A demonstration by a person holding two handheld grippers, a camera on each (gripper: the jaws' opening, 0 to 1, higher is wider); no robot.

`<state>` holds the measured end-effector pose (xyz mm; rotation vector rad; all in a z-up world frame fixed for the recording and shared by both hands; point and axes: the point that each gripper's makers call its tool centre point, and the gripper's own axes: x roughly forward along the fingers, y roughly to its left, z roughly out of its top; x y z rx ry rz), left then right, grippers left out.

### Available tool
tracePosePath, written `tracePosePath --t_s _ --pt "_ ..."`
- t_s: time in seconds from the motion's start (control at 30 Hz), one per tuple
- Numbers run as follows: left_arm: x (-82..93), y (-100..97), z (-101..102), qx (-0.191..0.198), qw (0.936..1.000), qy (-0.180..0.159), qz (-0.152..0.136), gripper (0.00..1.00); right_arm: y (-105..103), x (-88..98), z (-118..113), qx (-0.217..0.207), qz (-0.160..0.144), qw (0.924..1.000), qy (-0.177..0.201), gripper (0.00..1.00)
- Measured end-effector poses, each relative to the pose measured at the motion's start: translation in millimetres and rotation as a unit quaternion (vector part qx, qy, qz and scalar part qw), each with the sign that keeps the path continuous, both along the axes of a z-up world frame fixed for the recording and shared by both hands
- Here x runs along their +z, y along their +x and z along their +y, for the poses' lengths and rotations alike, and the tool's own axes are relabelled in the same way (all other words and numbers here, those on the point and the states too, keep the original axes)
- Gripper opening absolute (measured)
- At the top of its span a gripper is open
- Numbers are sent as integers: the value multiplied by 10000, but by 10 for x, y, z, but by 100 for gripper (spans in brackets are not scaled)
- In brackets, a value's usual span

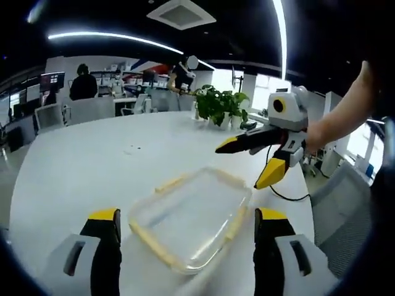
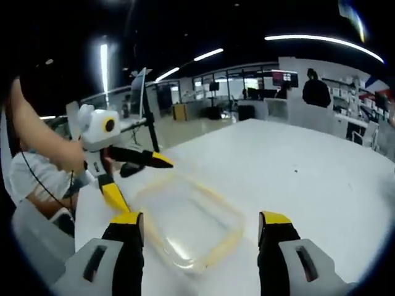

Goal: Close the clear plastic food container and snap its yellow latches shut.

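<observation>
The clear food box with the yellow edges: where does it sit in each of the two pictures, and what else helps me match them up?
Left gripper view: the clear food box lies low in the middle on the white table, between that view's own two jaws.
Right gripper view: the box lies low in the middle, again between the jaws.
Shared landmark: in each view the other tool, open with yellow tips, hovers beside the box, at the right and at the left.

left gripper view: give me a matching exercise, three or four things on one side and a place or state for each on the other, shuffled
Things:
1. clear plastic food container with yellow latches
2. right gripper's yellow-tipped black tongs
3. green potted plant
4. large white round table

Places or states:
A. at the table's far edge
B. open, above the container's right side
C. lying flat between the left tongs
D. underneath everything

Pairs: 1-C, 2-B, 3-A, 4-D
</observation>
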<state>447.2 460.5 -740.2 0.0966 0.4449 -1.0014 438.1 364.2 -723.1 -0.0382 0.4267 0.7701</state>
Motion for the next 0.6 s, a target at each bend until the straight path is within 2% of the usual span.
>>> tracePosePath --t_s 0.1,0.27,0.4,0.6 --pt "34 -14 34 142 9999 -85 46 88 -14 47 -41 -126 13 9999 107 75" --pt "-5 -81 115 264 9995 -35 139 87 -41 56 -104 -225 56 9997 122 74" --pt "87 -162 164 306 9994 -39 153 87 -85 127 -117 -248 53 9996 142 74" --pt "214 -129 318 520 9982 -186 252 86 -146 259 -148 -357 -32 9990 250 73"
